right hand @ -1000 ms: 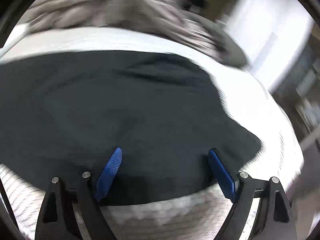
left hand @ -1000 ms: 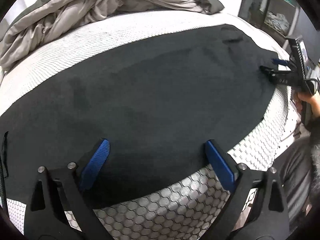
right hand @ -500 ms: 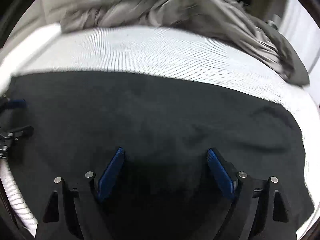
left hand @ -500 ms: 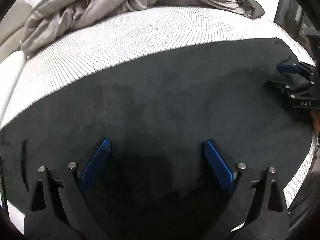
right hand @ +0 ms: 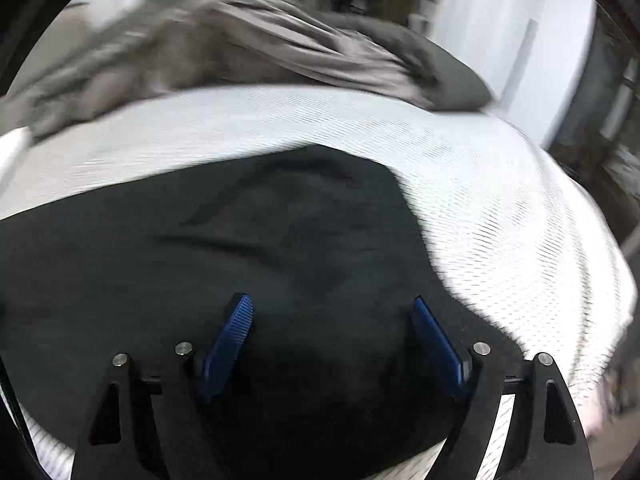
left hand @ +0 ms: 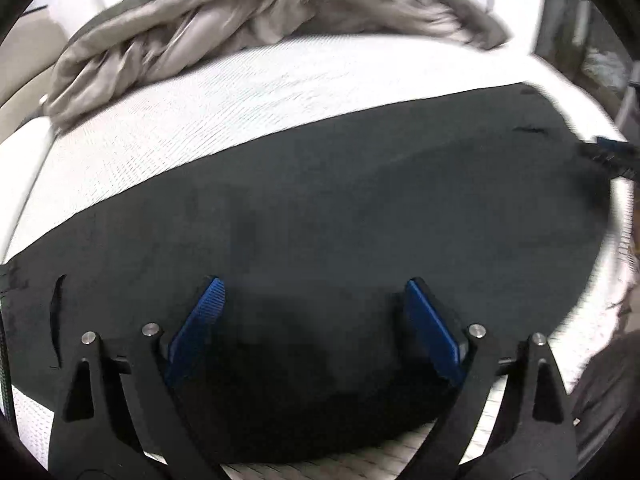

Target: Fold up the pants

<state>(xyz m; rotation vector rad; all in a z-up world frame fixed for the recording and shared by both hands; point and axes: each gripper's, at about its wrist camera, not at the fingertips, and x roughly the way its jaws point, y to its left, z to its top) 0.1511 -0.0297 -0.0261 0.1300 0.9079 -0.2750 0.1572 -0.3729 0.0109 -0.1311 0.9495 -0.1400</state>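
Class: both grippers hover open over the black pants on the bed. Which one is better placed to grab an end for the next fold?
Probably the right gripper: the pants end just beside it, while the left gripper hangs over mid-fabric.

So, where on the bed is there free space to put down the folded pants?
A bare mattress strip runs between the pants and the blanket. More bare mattress lies to the right of the pants, in the right wrist view. The near edge is crowded: pants and both hand-held grippers, left and right.
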